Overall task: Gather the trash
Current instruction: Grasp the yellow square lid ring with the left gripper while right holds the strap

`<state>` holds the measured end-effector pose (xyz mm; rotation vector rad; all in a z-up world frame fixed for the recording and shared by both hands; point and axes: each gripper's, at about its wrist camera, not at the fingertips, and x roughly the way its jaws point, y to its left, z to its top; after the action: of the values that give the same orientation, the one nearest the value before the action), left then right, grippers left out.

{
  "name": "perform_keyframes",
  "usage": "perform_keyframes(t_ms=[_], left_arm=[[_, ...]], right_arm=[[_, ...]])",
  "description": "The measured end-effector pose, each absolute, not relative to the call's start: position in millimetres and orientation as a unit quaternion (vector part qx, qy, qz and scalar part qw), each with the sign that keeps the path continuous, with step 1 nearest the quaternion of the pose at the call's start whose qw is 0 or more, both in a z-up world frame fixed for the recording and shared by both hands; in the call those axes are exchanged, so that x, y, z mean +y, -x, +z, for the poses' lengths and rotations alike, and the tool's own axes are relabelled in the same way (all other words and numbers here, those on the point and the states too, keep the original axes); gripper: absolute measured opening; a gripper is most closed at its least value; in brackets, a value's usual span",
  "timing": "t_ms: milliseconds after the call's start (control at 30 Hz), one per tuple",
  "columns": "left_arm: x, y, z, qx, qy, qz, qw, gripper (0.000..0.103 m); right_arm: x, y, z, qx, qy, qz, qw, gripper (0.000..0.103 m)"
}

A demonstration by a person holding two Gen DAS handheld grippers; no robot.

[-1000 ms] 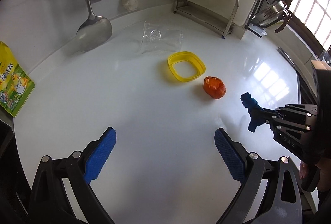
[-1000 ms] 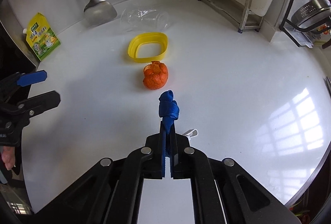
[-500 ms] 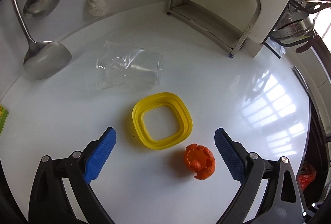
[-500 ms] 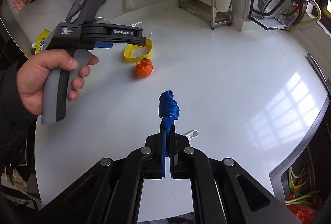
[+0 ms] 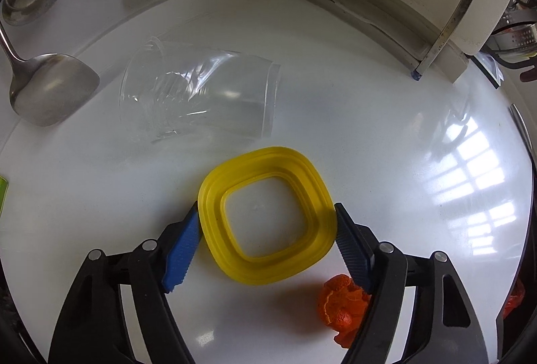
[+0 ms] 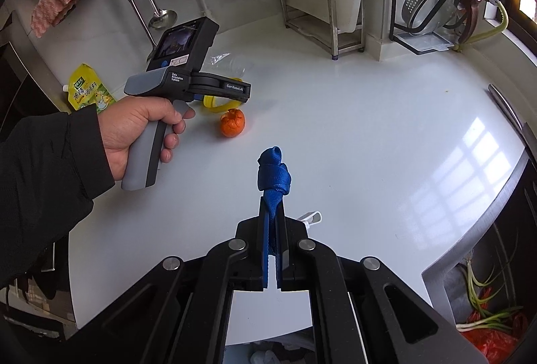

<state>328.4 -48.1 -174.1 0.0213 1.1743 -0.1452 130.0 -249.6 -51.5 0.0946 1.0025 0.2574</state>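
Note:
A yellow square plastic ring (image 5: 312, 243) lies on the white counter (image 5: 386, 135). My left gripper (image 5: 266, 239) straddles it, its blue fingers touching the ring's left and right sides. Orange peel (image 5: 342, 307) lies just right of the ring, by the right finger. A crumpled clear plastic cup (image 5: 198, 98) lies on its side behind the ring. My right gripper (image 6: 272, 213) is shut on a knotted blue strap (image 6: 273, 174), held above the counter. In the right wrist view the left gripper's body (image 6: 188, 75) hides most of the ring (image 6: 214, 103); the peel (image 6: 232, 123) shows beside it.
A steel rack (image 5: 386, 4) with a white board stands at the back right. A spatula (image 5: 50, 88), ladle and brush hang on the back wall. A yellow-green pouch (image 6: 89, 92) leans at the left. A trash bag with red waste (image 6: 486, 327) sits below the counter's right edge.
My left gripper has moved forward over the counter to the yellow ring and narrowed until its fingers touch both sides. My right gripper has drawn back and up with the blue strap.

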Motion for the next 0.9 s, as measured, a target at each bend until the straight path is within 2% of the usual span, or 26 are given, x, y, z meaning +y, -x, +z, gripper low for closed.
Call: perform_keyframes(t_ms=[300,900], left_arm=[[-30.9,-298.5,-152.3,0.536,0.007,-0.073,0.841,0.069],[3.0,-164.1,-77.8,0.483,-0.016,-0.085,0.871,0.069]], right_arm=[[-258.0,-127.0,-52.1,0.478,-0.047,0.127,0.868,0.003],[-239.4,-95.3,-37.7,0.463,-0.045,0.169,0.869,0.003]])
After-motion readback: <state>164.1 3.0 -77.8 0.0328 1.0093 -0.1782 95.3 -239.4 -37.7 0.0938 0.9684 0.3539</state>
